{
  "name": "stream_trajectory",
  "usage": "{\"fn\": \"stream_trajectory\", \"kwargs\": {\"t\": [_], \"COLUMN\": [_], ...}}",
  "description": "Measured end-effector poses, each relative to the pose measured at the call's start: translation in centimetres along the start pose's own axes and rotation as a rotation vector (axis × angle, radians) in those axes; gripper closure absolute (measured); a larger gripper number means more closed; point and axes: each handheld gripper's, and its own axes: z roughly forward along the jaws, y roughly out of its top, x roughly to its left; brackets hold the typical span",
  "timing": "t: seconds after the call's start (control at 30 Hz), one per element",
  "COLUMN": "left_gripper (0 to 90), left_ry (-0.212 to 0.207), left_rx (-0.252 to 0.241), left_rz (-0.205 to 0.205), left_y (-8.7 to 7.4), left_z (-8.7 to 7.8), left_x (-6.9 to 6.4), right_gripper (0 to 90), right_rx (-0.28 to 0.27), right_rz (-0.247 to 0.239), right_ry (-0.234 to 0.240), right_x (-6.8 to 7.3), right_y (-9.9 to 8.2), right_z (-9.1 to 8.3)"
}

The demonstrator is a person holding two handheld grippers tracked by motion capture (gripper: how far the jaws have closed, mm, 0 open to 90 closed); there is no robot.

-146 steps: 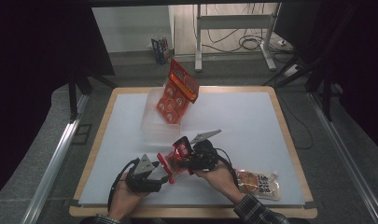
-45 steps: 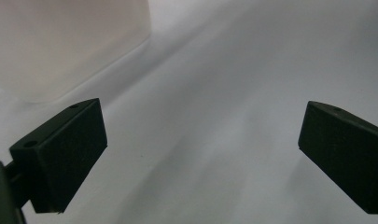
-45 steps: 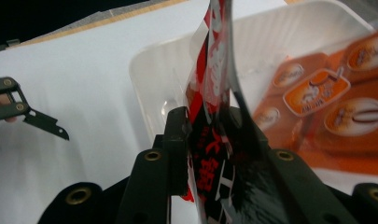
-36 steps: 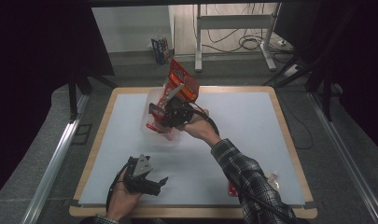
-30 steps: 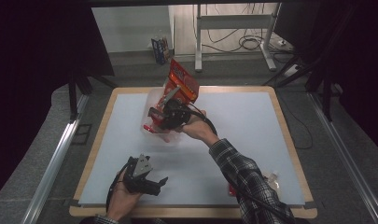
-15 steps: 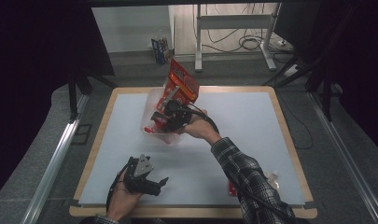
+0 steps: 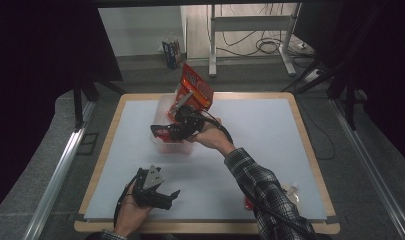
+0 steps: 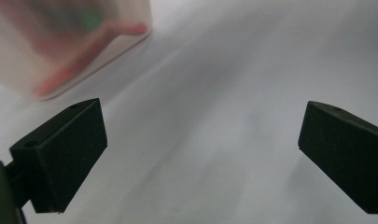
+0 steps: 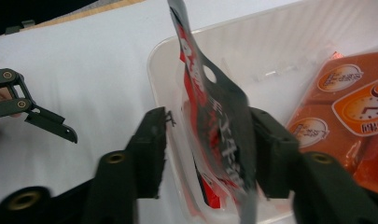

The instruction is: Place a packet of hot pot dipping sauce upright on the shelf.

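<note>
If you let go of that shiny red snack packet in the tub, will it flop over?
Probably. The snack packet looks thin and bendy, so it likely sags against the wall of the clear tub. It seems light, so a nudge could shift it. The right gripper has just been opening, the packet between its jaws.

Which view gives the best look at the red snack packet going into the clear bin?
The right gripper view: the red snack packet stands close up between the right tool's just-opening jaws, inside the clear bin. The high view hides it behind the hand; the left gripper view blurs it.
</note>
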Motion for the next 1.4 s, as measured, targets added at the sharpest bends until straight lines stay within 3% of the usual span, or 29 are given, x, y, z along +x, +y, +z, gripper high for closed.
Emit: {"fn": "stream_trajectory", "kwargs": {"t": [0.23, 0.5, 1.03, 1.4], "left_gripper": [0.9, 1.1, 1.1, 1.0], "left_ry": [-0.003, -0.007, -0.014, -0.015], "left_rx": [0.002, 0.008, 0.018, 0.018], "left_rz": [0.000, 0.005, 0.022, 0.033], "left_y": [0.0, 0.0, 0.1, 0.0], "left_z": [0.1, 0.2, 0.4, 0.6], "left_x": [0.0, -0.2, -0.4, -0.6], "right_gripper": [22.9, 7.0, 0.0, 0.0], "right_rx": [-0.050, -0.088, -0.122, -0.158], "right_rz": [0.029, 0.034, 0.093, 0.096], "right_ry": [-0.030, -0.080, -0.071, -0.088], "right_x": [-0.1, 0.1, 1.5, 3.0], "right_y": [-1.2, -3.1, -8.0, -12.0], "right_z": [-1.1, -2.5, -4.7, -5.7]}}
